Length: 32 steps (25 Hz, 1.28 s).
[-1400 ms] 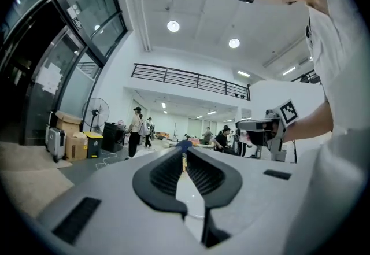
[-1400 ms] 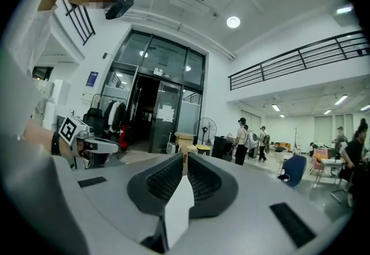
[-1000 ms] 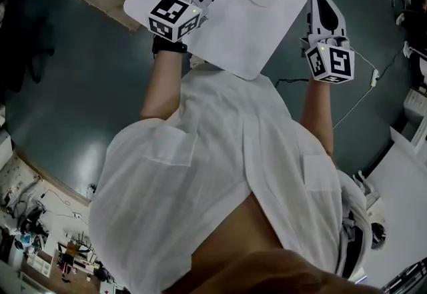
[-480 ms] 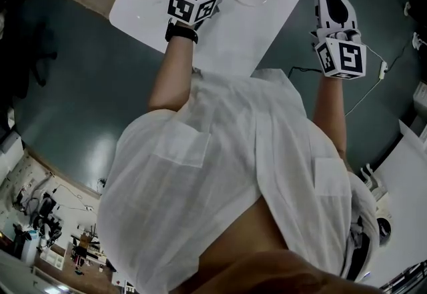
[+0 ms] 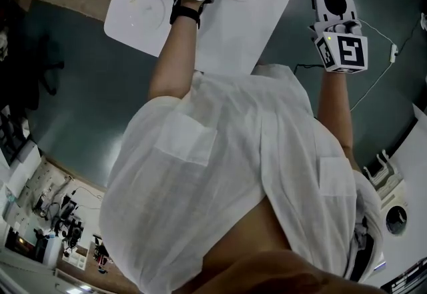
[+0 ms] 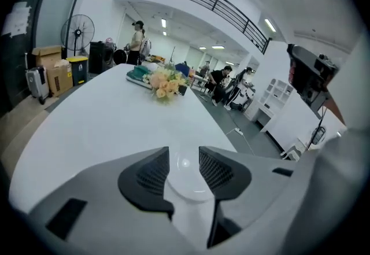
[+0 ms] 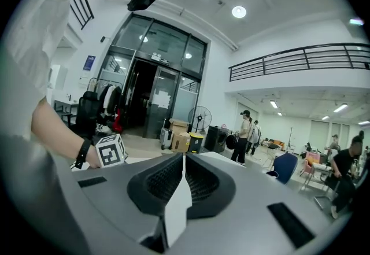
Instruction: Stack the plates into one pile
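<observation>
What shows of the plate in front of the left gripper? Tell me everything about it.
The plate is white, round and shallow, glossy like glazed ceramic, with a bright spot of lamp light near its middle. It lies flat on the white table, with nothing on it. It shows in the gap of the left gripper, whose jaws are opening; they do not press on it. Its sides are hidden behind the jaws.

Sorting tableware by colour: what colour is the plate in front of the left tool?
The plate is white; best seen in the left gripper view.
</observation>
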Each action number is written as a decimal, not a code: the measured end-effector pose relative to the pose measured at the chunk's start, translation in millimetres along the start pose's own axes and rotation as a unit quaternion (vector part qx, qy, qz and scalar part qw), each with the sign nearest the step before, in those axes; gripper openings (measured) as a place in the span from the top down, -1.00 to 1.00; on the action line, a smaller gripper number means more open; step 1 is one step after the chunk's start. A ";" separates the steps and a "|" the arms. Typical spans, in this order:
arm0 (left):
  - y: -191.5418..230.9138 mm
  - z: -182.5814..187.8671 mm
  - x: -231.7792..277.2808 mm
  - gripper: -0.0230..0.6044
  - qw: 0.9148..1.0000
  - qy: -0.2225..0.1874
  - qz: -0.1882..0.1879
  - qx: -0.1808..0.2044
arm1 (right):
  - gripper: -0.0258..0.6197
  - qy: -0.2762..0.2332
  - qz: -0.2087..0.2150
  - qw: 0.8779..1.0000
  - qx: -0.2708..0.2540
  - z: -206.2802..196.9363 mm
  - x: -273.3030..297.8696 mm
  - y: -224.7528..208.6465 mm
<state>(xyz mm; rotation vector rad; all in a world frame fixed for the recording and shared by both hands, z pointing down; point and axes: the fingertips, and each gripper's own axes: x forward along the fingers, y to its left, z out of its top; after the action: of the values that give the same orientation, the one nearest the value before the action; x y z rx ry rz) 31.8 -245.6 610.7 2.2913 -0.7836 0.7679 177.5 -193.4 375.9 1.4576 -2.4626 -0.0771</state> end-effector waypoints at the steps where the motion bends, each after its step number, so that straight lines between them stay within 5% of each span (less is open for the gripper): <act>1: 3.1 -1.6 5.3 0.40 1.000 0.012 0.002 -0.003 | 0.82 0.001 -0.003 1.000 0.002 -1.9 -1.4 -2.7; 8: 19.7 -20.7 43.7 0.39 0.994 0.106 0.012 0.001 | 0.83 0.006 -0.022 1.000 0.012 -16.3 -13.9 -16.2; 17: 24.6 -53.1 71.4 0.31 0.977 0.213 0.021 -0.002 | 0.83 0.009 -0.033 0.999 0.014 -21.8 -26.3 -23.7; 23: 32.0 -55.5 72.8 0.50 0.972 0.231 0.051 0.013 | 0.83 0.008 -0.035 0.999 0.020 -23.8 -25.0 -23.3; 32: 27.8 -49.0 62.6 0.65 0.978 0.202 0.049 -0.022 | 0.83 0.007 -0.030 0.999 0.016 -19.7 -19.9 -18.9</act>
<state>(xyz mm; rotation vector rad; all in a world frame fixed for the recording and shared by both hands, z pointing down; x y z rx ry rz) 38.4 -251.4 694.5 1.9729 -0.7163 1.2021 207.8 -183.6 387.1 1.5391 -2.4199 -0.0381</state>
